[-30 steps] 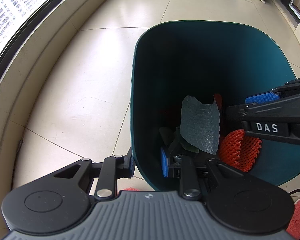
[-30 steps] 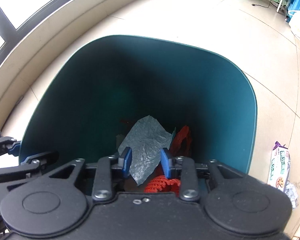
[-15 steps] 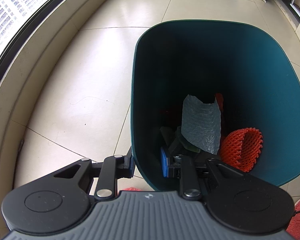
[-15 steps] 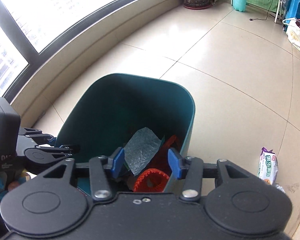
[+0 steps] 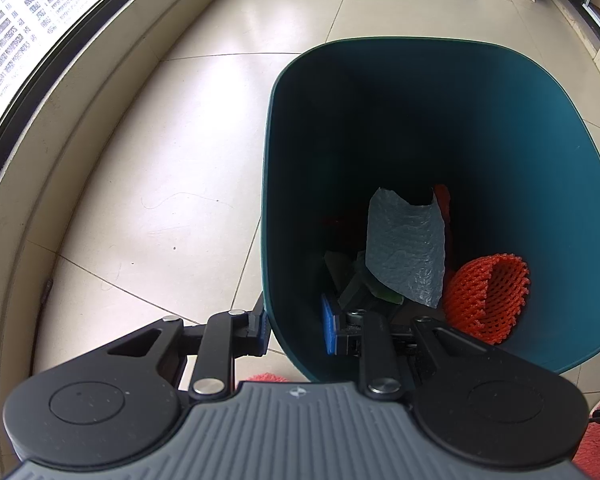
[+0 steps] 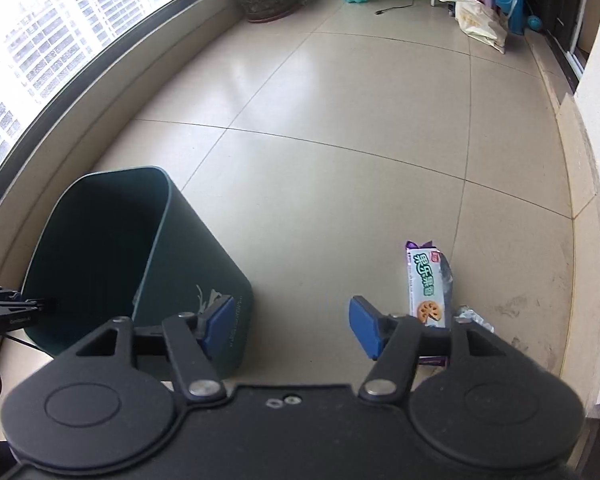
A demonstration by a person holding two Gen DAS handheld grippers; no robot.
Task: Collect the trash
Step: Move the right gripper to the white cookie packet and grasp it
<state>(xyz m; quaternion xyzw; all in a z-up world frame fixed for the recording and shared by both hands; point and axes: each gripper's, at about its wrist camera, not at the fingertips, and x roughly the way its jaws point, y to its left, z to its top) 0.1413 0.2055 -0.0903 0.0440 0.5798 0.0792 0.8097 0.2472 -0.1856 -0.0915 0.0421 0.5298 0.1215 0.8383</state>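
Next up, I judge, is the biscuit wrapper (image 6: 427,285) lying flat on the floor (image 6: 340,120), just ahead and right of my right claw (image 6: 290,326), whose jaws stand spread and empty. It looks light, thin and crinkly, likely slippery film, so I'd pinch across its narrow width near one end. A crumpled scrap (image 6: 470,315) sits just beside it. My left claw (image 5: 294,326) straddles the teal bin's (image 5: 284,160) near wall, pinching it; inside lie an orange foam net (image 5: 486,294) and grey sheet (image 5: 406,246).
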